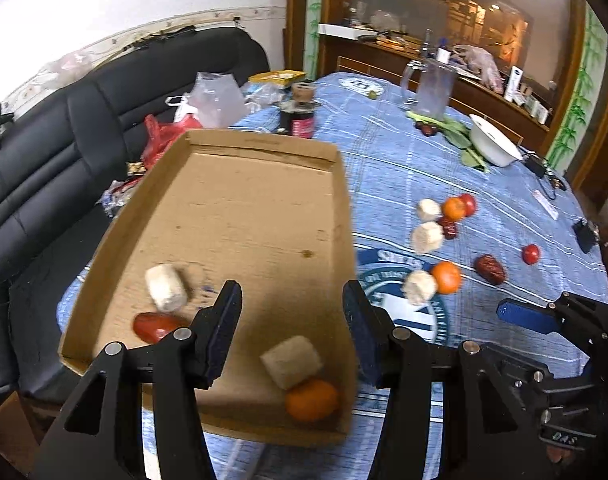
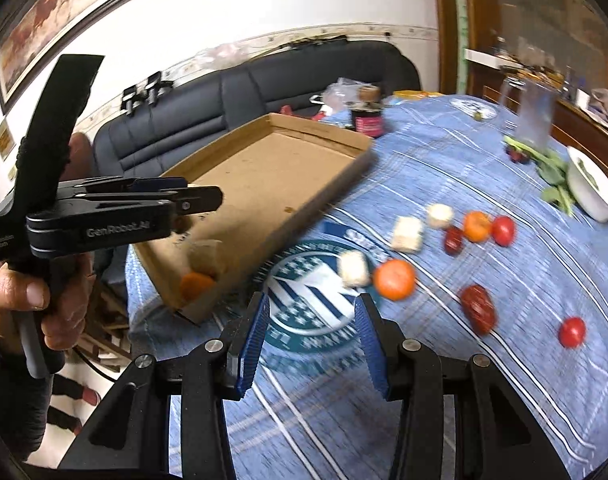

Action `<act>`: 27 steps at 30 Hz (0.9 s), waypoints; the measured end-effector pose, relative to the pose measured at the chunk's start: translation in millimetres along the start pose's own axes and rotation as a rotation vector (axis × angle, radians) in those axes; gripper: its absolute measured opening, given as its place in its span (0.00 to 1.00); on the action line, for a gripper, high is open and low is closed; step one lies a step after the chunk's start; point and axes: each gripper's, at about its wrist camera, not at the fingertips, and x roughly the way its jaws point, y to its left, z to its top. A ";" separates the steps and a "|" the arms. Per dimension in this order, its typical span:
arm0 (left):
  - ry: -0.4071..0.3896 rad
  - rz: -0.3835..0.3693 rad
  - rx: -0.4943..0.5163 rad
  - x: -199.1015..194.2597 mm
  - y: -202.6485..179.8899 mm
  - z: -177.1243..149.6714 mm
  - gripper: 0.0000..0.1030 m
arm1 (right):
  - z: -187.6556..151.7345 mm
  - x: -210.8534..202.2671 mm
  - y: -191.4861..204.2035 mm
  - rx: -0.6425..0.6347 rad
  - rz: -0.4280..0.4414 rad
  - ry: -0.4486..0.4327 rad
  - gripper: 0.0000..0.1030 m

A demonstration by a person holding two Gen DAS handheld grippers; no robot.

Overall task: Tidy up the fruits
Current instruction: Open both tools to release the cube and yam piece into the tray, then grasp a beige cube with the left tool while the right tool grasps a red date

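Observation:
A shallow cardboard tray [image 1: 231, 184] sits on the blue tablecloth. It holds two pale chunks [image 1: 165, 287] [image 1: 291, 361], a tomato [image 1: 155, 326] and an orange [image 1: 312, 399]. My left gripper [image 1: 291, 320] is open and empty above the tray's near end. More fruit lies on the cloth to the right: an orange [image 2: 394, 279], a pale chunk [image 2: 354, 268], a red date [image 2: 478, 307], a small tomato [image 2: 572, 332] and a farther cluster [image 2: 456, 224]. My right gripper [image 2: 312, 344] is open and empty, just short of the near orange; one finger shows in the left wrist view [image 1: 528, 316].
A dark jar [image 1: 297, 114], a clear pitcher [image 1: 434, 88], a white bowl [image 1: 494, 140] with green leaves, and plastic bags [image 1: 211, 100] stand at the table's far side. A black sofa [image 1: 63, 128] runs along the left. Small black devices [image 1: 584, 234] lie at the right edge.

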 end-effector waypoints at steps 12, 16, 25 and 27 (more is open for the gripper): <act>0.020 -0.067 0.064 3.7 -47.3 -2.7 0.50 | -22.7 -27.4 -47.0 0.099 -0.067 -0.020 0.45; 0.042 -0.115 0.076 9.6 -61.5 -5.1 0.49 | -29.7 -33.2 -60.1 0.128 -0.087 -0.026 0.45; 0.082 -0.161 0.142 28.2 -96.0 -9.4 0.49 | -45.1 -39.6 -97.9 0.199 -0.136 -0.022 0.45; 0.094 -0.166 0.144 33.7 -97.4 -9.5 0.49 | -44.3 -38.2 -102.8 0.206 -0.135 -0.022 0.45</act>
